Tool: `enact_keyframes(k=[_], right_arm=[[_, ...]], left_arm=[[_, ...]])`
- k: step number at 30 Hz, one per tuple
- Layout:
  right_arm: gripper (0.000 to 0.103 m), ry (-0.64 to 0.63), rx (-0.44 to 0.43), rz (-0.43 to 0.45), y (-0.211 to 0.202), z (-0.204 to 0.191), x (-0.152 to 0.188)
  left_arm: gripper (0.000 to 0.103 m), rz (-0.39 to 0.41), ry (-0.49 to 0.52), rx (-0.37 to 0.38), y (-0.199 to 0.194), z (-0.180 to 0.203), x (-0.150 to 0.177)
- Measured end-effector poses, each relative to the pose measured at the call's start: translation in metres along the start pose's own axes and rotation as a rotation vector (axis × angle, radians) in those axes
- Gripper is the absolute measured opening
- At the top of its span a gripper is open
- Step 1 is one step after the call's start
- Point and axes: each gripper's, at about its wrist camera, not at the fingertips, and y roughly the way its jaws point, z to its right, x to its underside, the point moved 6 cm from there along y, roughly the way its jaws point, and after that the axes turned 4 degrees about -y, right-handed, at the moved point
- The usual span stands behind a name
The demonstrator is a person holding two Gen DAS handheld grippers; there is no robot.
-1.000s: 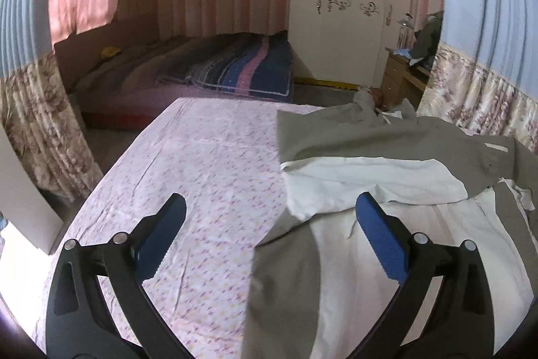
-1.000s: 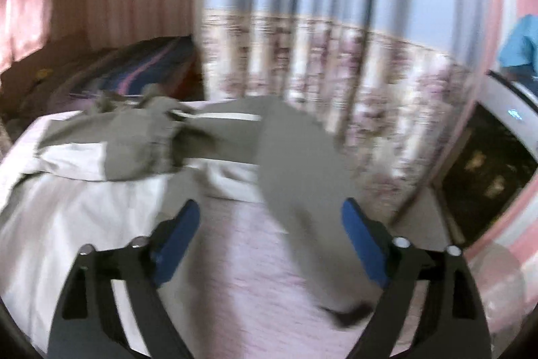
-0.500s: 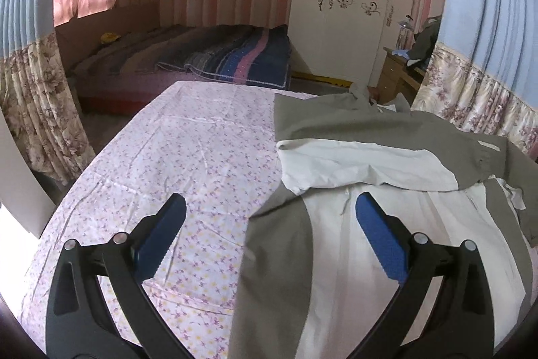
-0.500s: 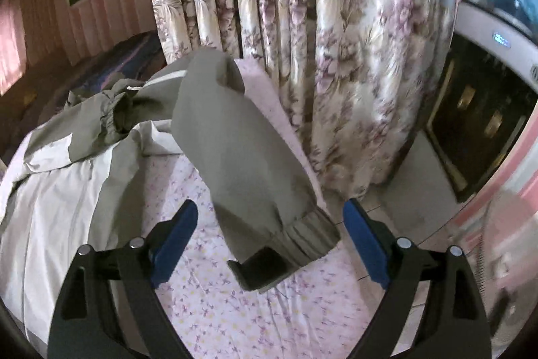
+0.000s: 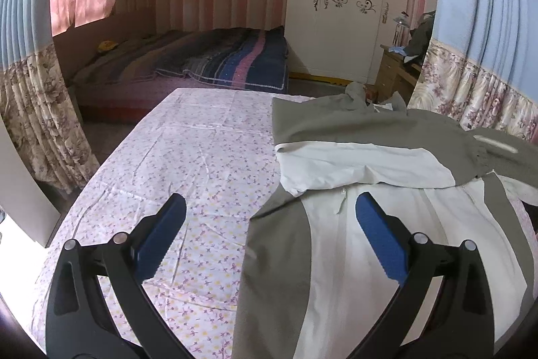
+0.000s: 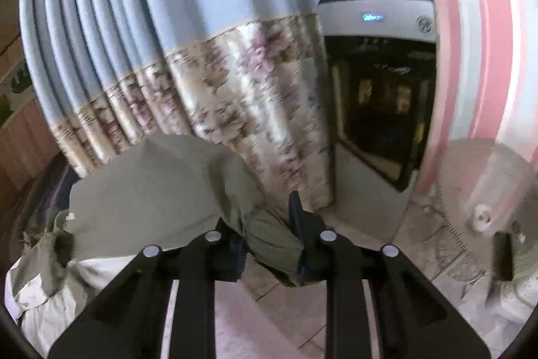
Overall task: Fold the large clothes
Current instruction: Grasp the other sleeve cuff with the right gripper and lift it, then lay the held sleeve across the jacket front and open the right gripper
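At desk's right edge I have the right tool (image 6: 270,244) pinching the olive-and-white fabric jacket (image 5: 386,234) by its ribbed olive sleeve cuff (image 6: 274,243), ready to fold it inward, while the left tool (image 5: 269,241) hangs spread over the jacket's left hem.

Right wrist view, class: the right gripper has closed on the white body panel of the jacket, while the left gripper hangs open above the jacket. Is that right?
Not quite. The right wrist view shows the right gripper closed on the olive sleeve cuff, not the white panel. The left gripper does hang open above the jacket.
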Motion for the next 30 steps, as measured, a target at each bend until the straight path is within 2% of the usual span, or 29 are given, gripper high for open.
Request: enact_keyframes(k=[4,9,12,17,20,22,27,30], right_arm=[[0.022,-0.092,0.021,0.009,0.0,-0.025,-0.01],[0.022,-0.116,-0.116,-0.053,-0.002,-0.07,-0.011],[0.022,-0.126,-0.233,-0.095,-0.009,-0.111,-0.005],[0.022,-0.254,-0.427,-0.15,-0.035,-0.226,0.019],[0.022,-0.334,-0.525,-0.175,-0.05,-0.304,0.049],[0.022,-0.366,-0.569,-0.189,-0.053,-0.353,0.072],[0.022,-0.403,-0.628,-0.245,-0.051,-0.439,0.12],[0.022,-0.439,-0.723,-0.298,-0.05,-0.491,0.147]], left_arm=[[0.1,-0.003,0.005,0.004,0.0,0.001,0.0],[0.1,0.003,0.024,0.022,-0.004,0.006,0.0],[0.1,0.001,0.021,0.037,-0.003,0.008,-0.002],[0.1,0.001,-0.008,0.069,0.0,0.012,-0.013],[0.1,0.005,-0.01,0.074,0.004,0.02,-0.023],[0.1,0.008,-0.005,0.08,0.008,0.028,-0.028],[0.1,-0.011,-0.001,0.051,0.025,0.043,-0.032],[0.1,-0.029,0.0,0.058,0.035,0.049,-0.032]])
